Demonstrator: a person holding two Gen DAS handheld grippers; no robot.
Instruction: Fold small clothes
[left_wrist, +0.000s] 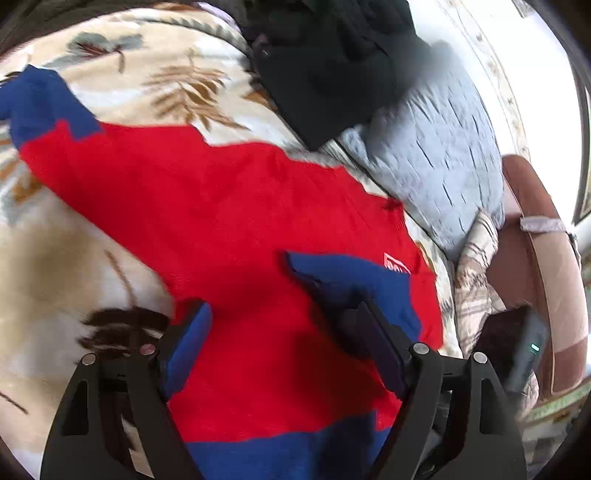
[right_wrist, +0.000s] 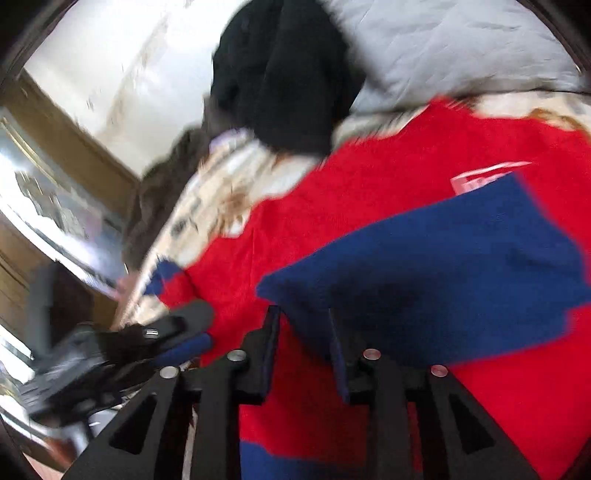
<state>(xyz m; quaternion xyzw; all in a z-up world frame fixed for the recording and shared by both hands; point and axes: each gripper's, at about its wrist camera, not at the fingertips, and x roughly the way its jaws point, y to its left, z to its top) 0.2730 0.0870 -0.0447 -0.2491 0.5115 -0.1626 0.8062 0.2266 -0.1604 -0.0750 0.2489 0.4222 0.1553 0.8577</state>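
Left wrist view: the red sweater with blue trim lies spread across the floral blanket of the bed, filling the middle of the frame. One blue cuff reaches the upper left; the blue hem band runs along the bottom edge. The left hand-held gripper hovers over the sweater with its jaws spread wide, nothing between them. A folded-over blue sleeve end lies on the red body just beside the right finger. A black garment sits at the top centre, a grey quilted pillow at the upper right.

Right wrist view: blurred. The right hand-held gripper stands at bottom centre, jaws parted, with the edge of the blue sleeve between them or just above them; whether they are pinching it cannot be told. The left hand-held gripper shows at lower left. The black garment is at the top.
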